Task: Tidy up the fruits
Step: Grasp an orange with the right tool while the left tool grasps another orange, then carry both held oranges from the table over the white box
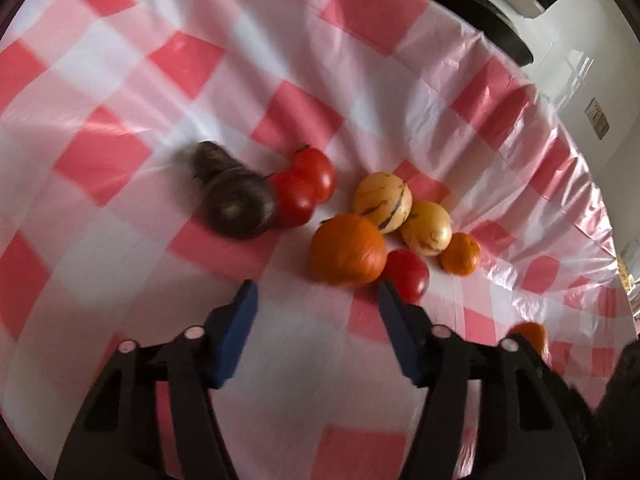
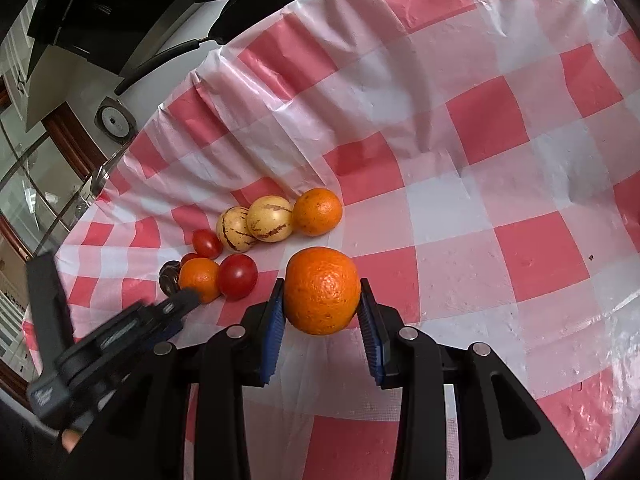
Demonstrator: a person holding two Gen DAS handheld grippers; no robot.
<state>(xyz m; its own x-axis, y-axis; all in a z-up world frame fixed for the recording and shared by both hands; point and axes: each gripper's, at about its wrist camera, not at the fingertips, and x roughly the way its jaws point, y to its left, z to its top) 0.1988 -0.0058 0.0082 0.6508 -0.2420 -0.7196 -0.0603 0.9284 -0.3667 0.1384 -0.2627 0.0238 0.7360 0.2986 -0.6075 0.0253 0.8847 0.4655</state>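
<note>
One orange (image 2: 322, 296), firm, pebbled rind, moderately light, round and prone to rolling: clamped across its middle by right gripper (image 2: 322, 320) above tablecloth (image 2: 480, 200). Left gripper (image 1: 316, 300) jaws apart, empty.

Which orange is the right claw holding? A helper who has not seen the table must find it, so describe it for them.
On the red and white checked tablecloth, the fruit lies in a cluster near the edge. Nearer the camera than that cluster, the right claw is shut on the orange, its blue pads pressing both sides. It is the only fruit in a claw and stands apart from the others.
</note>
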